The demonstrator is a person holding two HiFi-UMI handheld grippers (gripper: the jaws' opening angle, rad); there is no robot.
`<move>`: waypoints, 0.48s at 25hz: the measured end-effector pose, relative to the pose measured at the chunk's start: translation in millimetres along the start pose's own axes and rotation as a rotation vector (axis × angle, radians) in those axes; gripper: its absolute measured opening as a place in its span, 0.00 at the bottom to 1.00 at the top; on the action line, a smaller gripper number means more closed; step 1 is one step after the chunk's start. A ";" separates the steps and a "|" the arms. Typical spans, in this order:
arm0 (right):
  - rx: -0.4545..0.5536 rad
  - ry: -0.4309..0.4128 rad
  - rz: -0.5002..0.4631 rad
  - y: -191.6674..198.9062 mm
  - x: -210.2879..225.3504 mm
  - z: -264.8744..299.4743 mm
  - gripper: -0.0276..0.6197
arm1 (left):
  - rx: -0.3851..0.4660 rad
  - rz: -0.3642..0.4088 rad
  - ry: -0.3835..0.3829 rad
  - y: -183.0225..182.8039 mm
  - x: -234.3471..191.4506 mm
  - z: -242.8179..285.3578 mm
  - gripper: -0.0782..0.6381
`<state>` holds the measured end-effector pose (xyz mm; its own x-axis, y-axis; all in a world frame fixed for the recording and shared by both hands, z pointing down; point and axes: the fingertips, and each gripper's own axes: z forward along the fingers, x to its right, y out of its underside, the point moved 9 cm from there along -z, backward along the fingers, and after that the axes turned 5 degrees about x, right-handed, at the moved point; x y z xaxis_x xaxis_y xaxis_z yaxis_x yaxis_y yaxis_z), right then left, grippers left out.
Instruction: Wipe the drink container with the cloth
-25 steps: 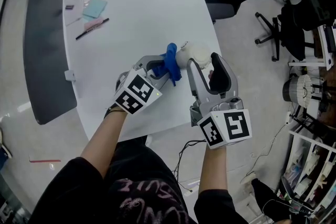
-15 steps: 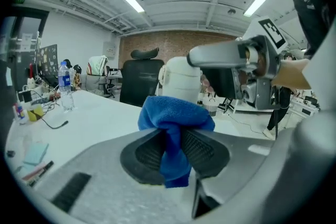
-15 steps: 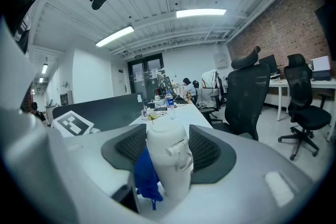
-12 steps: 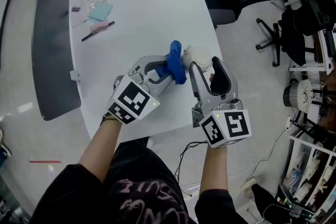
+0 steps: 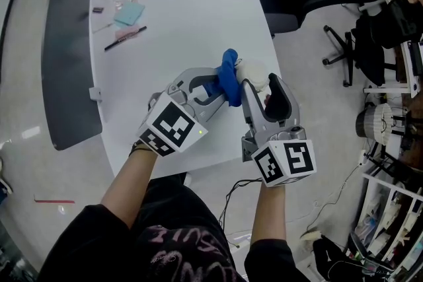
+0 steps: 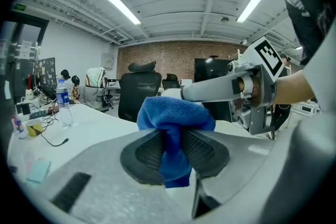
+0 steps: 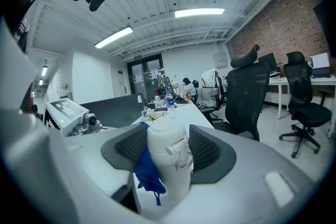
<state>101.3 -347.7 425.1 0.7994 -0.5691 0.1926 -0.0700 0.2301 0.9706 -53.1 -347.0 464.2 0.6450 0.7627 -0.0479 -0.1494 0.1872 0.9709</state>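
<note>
The right gripper [image 7: 167, 150] has its 2 ribbed jaws pressed against the sides of the white plastic drink container with a flip lid [image 5: 253, 70]. It clamps the container roughly upright close to the right edge of the white tabletop [image 5: 178, 16], toward the near right corner. That hold looks meant to steady the container so it cannot spin or slide under rubbing (whether its base rests on the tabletop or hangs just above it cannot be told). The left gripper [image 6: 174, 152] pinches the bunched blue terry cloth [image 6: 176, 115] between its jaws. A wad stands proud of the tips, so soft fabric rather than hard plastic meets the container. The cloth lies against the container's left side, between the 2 grippers, so wiping seems under way. The side turned away from the cloth will probably need the container rotated.
</note>
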 end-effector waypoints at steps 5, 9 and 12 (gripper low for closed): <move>0.005 0.000 0.007 1.1 0.7 1.0 0.45 | -0.018 -0.025 0.002 14.0 -3.3 5.2 0.24; 0.006 -0.001 0.007 1.0 2.2 1.1 0.45 | -0.046 -0.041 0.005 28.2 -5.2 11.5 0.24; 0.006 -0.002 0.008 1.8 3.2 1.6 0.45 | -0.073 -0.049 0.007 40.1 -6.8 16.1 0.24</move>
<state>102.8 -350.4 427.7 0.7974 -0.5691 0.2006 -0.0801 0.2296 0.9700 -51.4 -354.6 507.3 0.6479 0.7556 -0.0969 -0.1724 0.2693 0.9475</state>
